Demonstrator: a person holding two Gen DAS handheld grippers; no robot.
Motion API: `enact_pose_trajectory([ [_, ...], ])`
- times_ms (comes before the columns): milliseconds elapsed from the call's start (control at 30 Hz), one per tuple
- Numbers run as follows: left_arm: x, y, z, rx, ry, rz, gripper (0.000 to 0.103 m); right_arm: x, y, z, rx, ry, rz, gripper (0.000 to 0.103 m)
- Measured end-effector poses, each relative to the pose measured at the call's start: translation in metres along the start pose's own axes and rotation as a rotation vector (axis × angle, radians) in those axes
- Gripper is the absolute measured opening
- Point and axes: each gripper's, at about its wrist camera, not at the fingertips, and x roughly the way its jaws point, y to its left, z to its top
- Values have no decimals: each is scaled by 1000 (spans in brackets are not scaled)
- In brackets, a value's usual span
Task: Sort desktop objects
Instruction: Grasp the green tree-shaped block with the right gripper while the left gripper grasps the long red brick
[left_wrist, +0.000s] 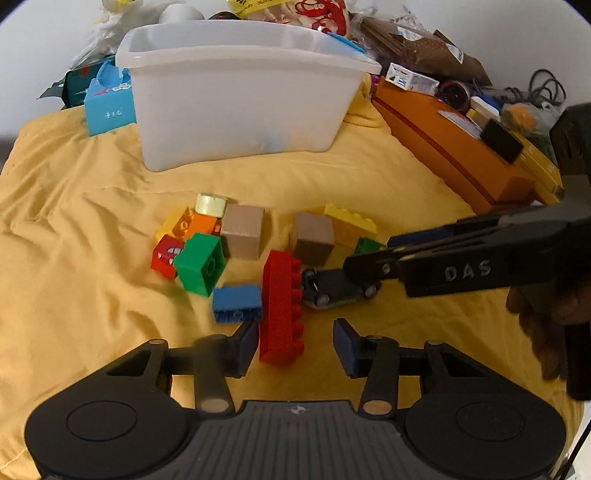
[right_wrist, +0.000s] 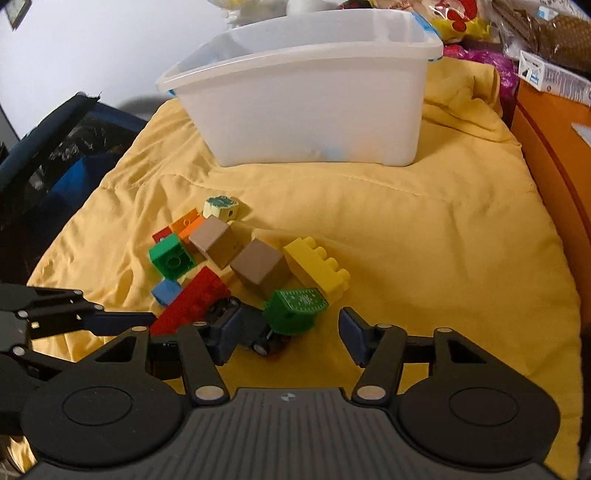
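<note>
Between the spread fingers of the left gripper (left_wrist: 295, 341) stands the long red brick (left_wrist: 282, 306) on yellow cloth (left_wrist: 92, 258): light, rigid (smooth plastic), so pinch its flat sides. Right gripper (right_wrist: 288, 334) open too.

Clutter is crowding the edges of a yellow cloth (left_wrist: 92, 229).

An orange box (left_wrist: 454, 155) is lying along the cloth's right edge, carrying a small white carton (left_wrist: 412, 79), a black block (left_wrist: 503, 142) and other blurred odds and ends. Brown packaging (left_wrist: 417, 44) and a red-and-yellow printed bag (left_wrist: 314, 13) are piling up at the back. A blue paper box (left_wrist: 107, 107) is sitting at the back left, and a dark blue bag (right_wrist: 55, 155) is slumping beside the cloth.
</note>
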Motion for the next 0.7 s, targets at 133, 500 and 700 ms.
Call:
enact_pose_trajectory([
  [133,11,-4,2,21,17,-21,37,12,-3,1,15,6,-23,51],
  [500,-11,8,0,32,-34,-16,25,-8,-14,-2,39,-30,-17,46],
  [700,-24,13,-2,54,-40,-6,25,-28,-15,-6,37,-74,-14,46],
])
